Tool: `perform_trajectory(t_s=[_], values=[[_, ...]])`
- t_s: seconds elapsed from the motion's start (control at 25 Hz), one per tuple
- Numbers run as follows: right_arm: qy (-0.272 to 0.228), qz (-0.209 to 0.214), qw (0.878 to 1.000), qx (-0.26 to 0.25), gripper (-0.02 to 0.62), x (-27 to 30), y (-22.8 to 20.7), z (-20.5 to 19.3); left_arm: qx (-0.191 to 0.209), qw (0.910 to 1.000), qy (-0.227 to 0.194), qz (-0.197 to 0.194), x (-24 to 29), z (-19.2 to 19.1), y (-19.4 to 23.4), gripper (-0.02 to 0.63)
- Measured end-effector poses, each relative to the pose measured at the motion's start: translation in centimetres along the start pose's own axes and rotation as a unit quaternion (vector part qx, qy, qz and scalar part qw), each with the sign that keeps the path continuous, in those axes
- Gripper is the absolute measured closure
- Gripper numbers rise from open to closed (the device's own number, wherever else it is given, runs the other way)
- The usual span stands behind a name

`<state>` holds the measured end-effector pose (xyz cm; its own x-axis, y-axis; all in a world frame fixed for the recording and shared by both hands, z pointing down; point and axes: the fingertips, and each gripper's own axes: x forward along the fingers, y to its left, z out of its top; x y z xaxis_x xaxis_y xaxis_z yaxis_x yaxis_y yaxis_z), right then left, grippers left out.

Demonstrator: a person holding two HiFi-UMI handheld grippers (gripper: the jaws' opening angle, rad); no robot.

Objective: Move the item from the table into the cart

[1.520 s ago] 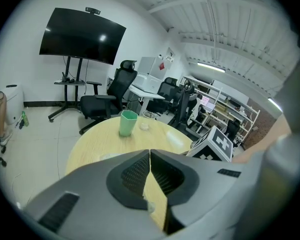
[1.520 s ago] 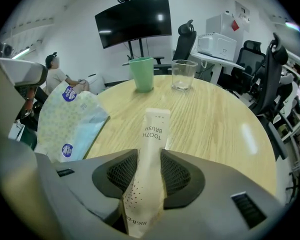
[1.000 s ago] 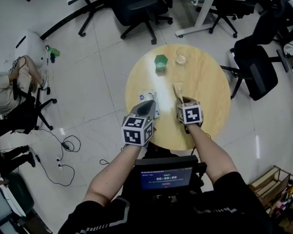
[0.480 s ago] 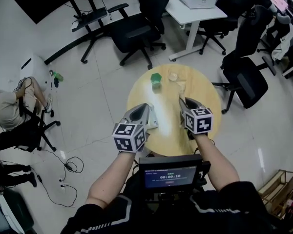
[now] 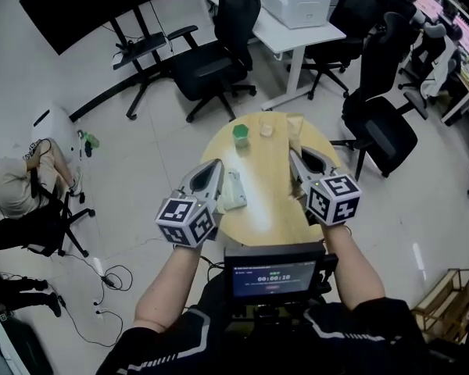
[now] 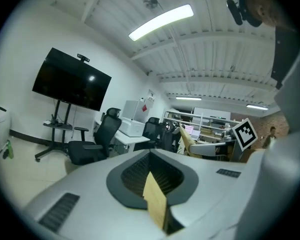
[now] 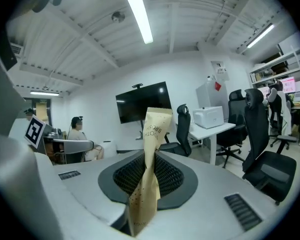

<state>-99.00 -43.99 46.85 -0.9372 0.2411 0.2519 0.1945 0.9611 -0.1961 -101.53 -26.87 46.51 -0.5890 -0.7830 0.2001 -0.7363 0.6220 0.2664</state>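
- Lifted since a second ago: left gripper (image 5: pixel 216 164) and right gripper (image 5: pixel 295 154), now above the table (image 5: pixel 266 209).
- Left gripper's jaws pinch a thin tan slip (image 6: pixel 155 200), seen edge-on and hard to identify.
- Right gripper's jaws pinch the packet (image 7: pixel 151 159): kraft paper, crimped top, upright, over the table's 1 o'clock.

Count by kind
Two grippers, left gripper (image 5: pixel 214 166) and right gripper (image 5: pixel 297 153); one packet (image 7: pixel 151 154), one card (image 6: pixel 156 204), one table (image 5: pixel 267 209), one cup (image 5: pixel 241 133).
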Motion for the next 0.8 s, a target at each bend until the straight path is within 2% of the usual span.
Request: perform_trajectory(t_s=[0.2,0.36,0.56,0.68,0.8], values=[[-0.04,0.001,0.999,-0.013,0.552,-4.6,-0.1,3.5,0.013,0.9992,-0.023,-0.031,-0.6,1.8,-3.3,0.603],[-0.055,-0.009,0.998,-0.022,0.552,-7.8,-1.9,3.8,0.033,0.9976,-0.052,-0.032,0.0,2.3,-6.0,0.603],[-0.064,-0.015,0.998,-0.022,0.552,-9.7,-3.2,4.8,0.037,0.9961,-0.062,-0.051,1.2,3.6,-8.3,0.603],[-0.073,-0.025,0.997,-0.031,0.552,-10.6,-4.4,6.1,0.046,0.9937,-0.072,-0.072,2.3,5.1,-10.0,0.603],[-0.089,-0.05,0.994,-0.032,0.552,-12.2,-5.3,6.7,0.055,0.9898,-0.074,-0.108,3.3,5.5,-12.0,0.603]])
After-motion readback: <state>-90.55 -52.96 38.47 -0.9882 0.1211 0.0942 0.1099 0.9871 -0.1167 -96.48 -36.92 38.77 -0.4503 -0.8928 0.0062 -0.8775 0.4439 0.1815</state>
